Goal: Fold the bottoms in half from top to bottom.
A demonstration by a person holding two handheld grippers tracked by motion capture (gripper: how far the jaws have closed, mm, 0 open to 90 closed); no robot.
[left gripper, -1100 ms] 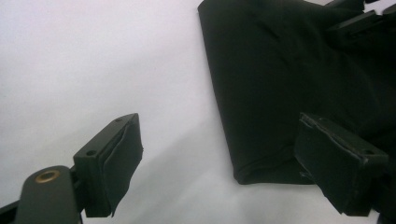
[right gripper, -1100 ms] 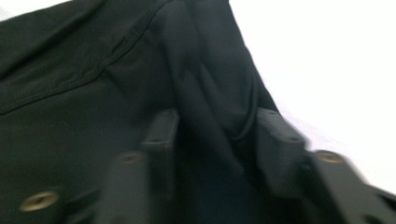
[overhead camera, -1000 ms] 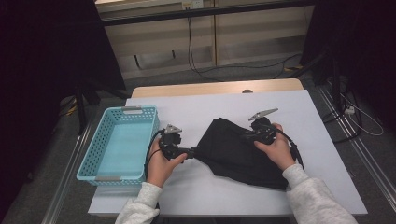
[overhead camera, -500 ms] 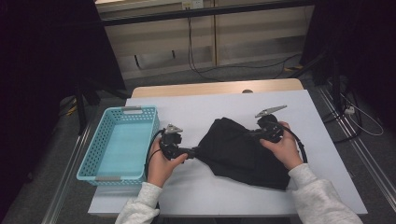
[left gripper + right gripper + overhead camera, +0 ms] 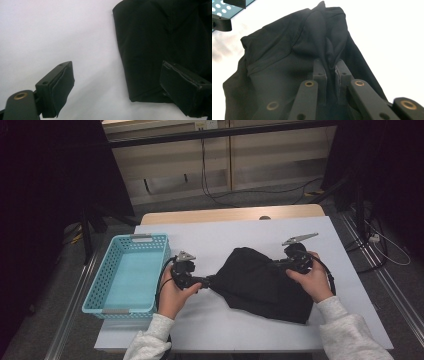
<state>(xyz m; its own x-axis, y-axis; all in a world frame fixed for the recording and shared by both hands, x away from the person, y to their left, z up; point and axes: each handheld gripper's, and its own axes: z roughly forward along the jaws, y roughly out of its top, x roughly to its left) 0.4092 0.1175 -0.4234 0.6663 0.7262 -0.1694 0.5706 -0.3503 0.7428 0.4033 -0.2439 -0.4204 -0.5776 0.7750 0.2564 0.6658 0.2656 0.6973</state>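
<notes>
A black cloth [image 5: 260, 282] lies crumpled on the white table [image 5: 225, 240]. My right gripper [image 5: 281, 264] sits at its far right part. In the right gripper view this gripper [image 5: 330, 67] is shut on a raised fold of the cloth [image 5: 287, 57], which pulls up into a ridge. My left gripper [image 5: 209, 281] rests at the cloth's left tip. In the left gripper view it [image 5: 117, 87] stands open wide, a corner of the cloth [image 5: 160, 45] lying inside the gap by the right-hand jaw, with no pad pressing on it.
A light blue mesh basket [image 5: 112, 299] with nothing in it stands at the table's left side. Its corner [image 5: 219, 6] shows at the top left of the right gripper view. The table's near edge runs just under the person's sleeves.
My right gripper has moved a little to the right and up with the fold, drawing the cloth taut between the two grippers. The left hand has stayed put.
</notes>
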